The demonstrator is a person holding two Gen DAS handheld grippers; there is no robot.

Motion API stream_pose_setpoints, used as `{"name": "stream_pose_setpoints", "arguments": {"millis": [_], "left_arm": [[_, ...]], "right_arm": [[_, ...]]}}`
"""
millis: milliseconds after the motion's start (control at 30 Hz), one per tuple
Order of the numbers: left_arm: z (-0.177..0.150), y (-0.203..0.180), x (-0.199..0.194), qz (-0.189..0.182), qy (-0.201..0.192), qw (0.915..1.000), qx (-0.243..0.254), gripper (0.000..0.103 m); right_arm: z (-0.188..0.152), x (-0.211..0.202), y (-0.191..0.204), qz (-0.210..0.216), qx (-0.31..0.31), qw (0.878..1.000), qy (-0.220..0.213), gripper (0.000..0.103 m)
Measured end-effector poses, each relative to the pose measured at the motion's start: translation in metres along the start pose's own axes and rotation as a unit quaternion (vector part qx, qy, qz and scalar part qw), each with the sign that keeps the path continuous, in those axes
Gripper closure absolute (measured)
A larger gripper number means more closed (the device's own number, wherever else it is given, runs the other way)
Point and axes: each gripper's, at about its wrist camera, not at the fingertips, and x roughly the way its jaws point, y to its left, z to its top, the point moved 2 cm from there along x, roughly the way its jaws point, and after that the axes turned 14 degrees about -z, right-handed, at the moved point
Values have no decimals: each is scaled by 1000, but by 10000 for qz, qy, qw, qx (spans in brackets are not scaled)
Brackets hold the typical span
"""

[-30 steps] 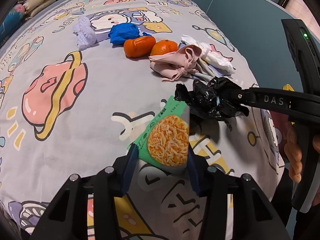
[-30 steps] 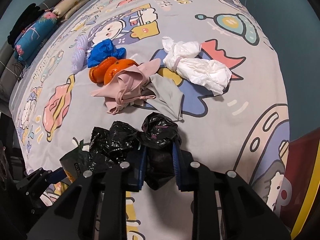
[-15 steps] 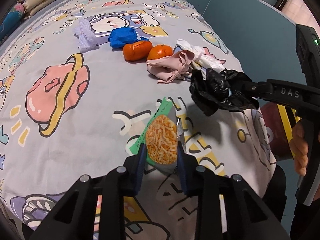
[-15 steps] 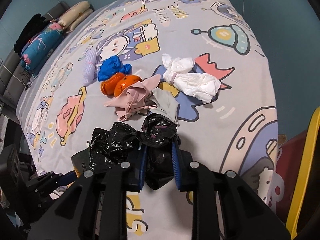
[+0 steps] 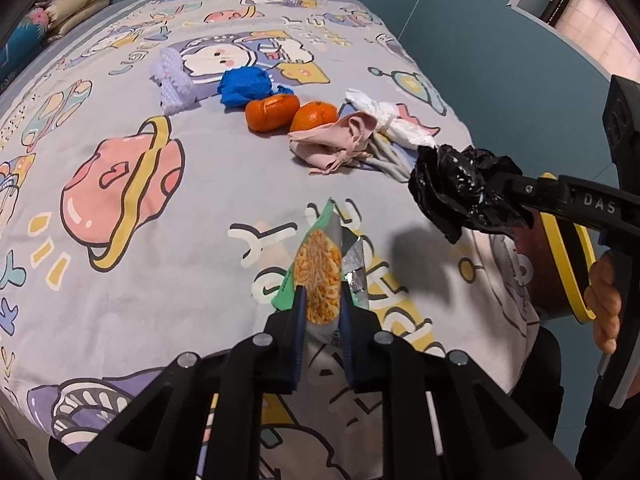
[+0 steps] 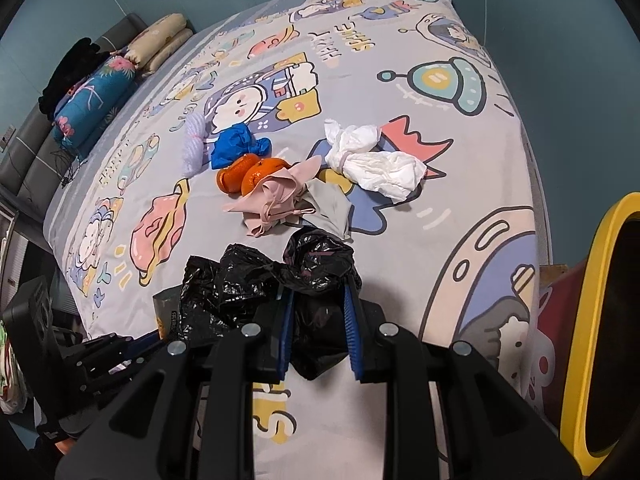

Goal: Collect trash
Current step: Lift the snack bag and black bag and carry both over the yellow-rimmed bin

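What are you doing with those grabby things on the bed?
A person is tidying trash off the bed with a pair of tongs in each hand. The left tongs have just been closing and now pinch a green noodle wrapper. The right tongs grip a crumpled black plastic bag, held above the sheet. Still lying on the bed are two oranges, a blue wad, a pink cloth and a white bundle.
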Motion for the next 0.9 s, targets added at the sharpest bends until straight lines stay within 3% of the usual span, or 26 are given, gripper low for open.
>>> {"name": "stream_pose_setpoints", "arguments": {"millis": [333, 900], "left_arm": [[4, -14, -16, -35, -119, 9998, 163, 91], [17, -51, -9, 3, -109, 9991, 406, 91]], "right_arm": [[-6, -12, -18, 51, 160, 9998, -73, 82], [-10, -28, -69, 88, 518, 9983, -258, 82]]}}
